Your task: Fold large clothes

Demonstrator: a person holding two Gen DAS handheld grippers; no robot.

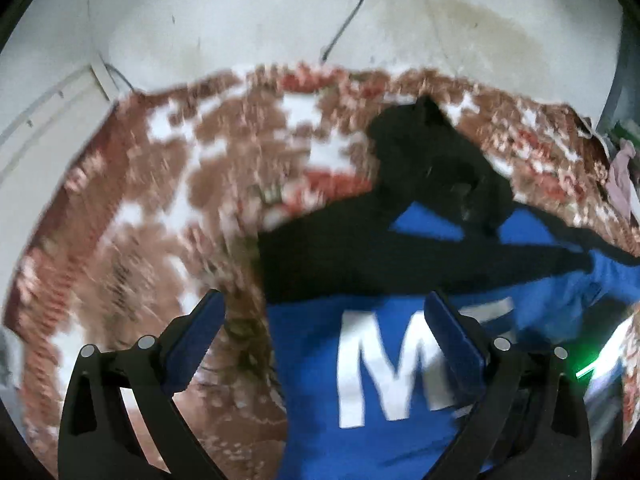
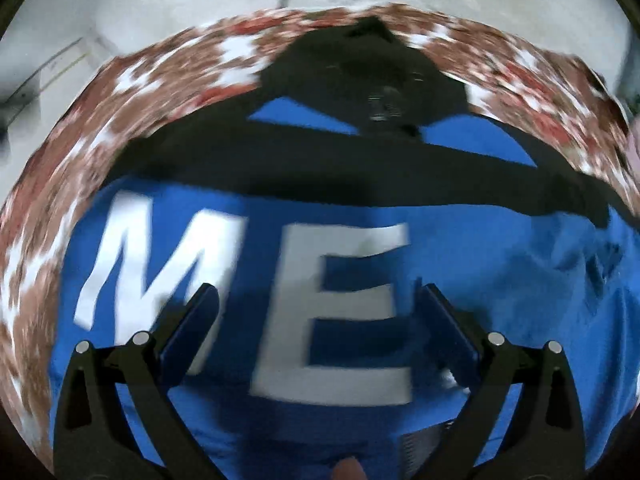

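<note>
Blue shirt (image 2: 460, 248) spread flat on patterned bed cover (image 1: 180, 184), black sleeves crossed at 12 o'clock, prob pre-fold. Left hand-held gripper (image 1: 326, 344) and right hand-held gripper (image 2: 318, 332) both spread wide, empty, hovering above the shirt.

Left black hand-held gripper (image 1: 325, 334) with blue pads and right hand-held gripper (image 2: 318, 330): jaws spread wide, gripping nothing.

One blue-black garment (image 2: 460, 248) with two white letters (image 2: 332, 312), one patterned rug (image 1: 132, 208), two tools (image 1: 326, 336).
</note>
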